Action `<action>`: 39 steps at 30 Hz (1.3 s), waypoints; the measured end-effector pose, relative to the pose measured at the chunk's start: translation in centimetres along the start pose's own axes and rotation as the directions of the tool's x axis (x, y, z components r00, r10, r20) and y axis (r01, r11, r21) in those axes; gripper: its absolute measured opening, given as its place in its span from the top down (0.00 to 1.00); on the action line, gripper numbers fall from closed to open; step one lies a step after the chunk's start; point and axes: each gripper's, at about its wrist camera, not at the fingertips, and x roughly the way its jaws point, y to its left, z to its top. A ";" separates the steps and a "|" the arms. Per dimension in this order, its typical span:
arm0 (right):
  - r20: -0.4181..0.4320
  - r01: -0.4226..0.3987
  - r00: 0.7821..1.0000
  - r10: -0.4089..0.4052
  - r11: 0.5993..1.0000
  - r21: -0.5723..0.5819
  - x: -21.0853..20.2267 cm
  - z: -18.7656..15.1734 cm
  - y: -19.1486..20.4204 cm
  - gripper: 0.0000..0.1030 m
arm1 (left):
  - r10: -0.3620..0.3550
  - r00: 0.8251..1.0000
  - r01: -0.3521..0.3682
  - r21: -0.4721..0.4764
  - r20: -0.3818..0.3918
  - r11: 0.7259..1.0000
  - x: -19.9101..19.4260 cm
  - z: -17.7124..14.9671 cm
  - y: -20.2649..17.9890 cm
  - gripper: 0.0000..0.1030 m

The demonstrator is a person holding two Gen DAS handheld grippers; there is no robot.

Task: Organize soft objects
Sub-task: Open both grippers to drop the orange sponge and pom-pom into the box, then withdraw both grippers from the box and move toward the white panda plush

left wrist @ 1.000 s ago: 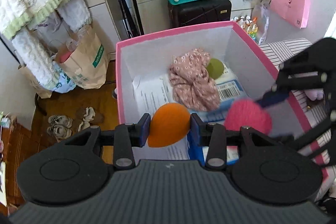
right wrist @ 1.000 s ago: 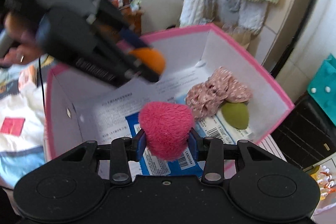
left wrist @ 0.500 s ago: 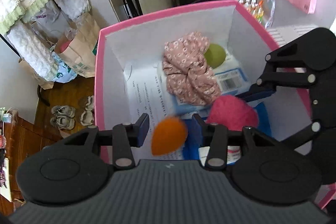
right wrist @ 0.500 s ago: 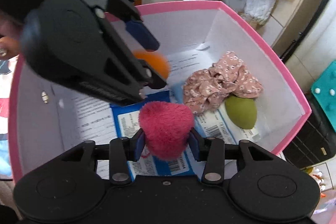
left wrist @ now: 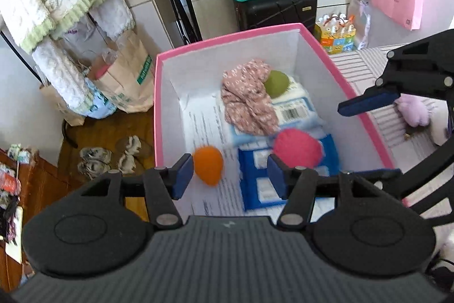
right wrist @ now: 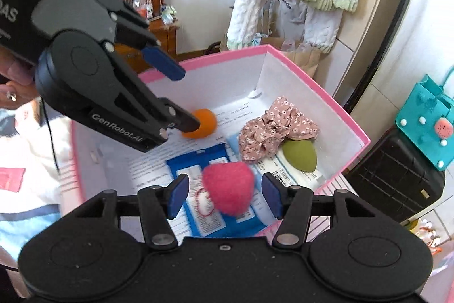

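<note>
The release step is in hand: both soft pieces are dropping into the pink box (left wrist: pixel 366 118). The left hand-held gripper (left wrist: pixel 227 175) has just been opening, its jaws apart, the orange ball (left wrist: pixel 208 164) loose beside its left pad. The right hand-held gripper (right wrist: pixel 224 193) has likewise just been opening, the pink pompom (right wrist: pixel 228 186) free between its pads, touching neither. Next, I judge, both pull clear and fetch the lilac plush (left wrist: pixel 412 111) on the striped bed (left wrist: pixel 351 67) beside the box. Inside lie a floral scrunchie (right wrist: pixel 275 129) and a green sponge (right wrist: pixel 299 154); robes hang on the wall behind
</note>
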 end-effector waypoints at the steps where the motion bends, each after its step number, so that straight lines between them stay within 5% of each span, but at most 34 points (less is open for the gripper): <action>1: 0.007 -0.006 1.000 0.006 1.000 0.010 -0.6 -0.1 0.1 0.39 | -0.010 1.000 0.010 -0.009 -0.007 1.000 -0.4 -0.2 0.0 0.44; 19: 0.166 -0.008 0.986 0.007 1.000 0.004 -10.8 -2.9 4.3 0.33 | -0.027 0.998 0.027 -0.009 0.058 1.000 -10.4 -4.1 -2.1 0.37; 39: 0.277 0.050 0.960 -0.042 0.999 -0.021 -18.9 -8.4 7.3 0.24 | -0.006 0.986 -0.022 0.167 0.165 0.986 -16.8 -9.4 -11.3 0.24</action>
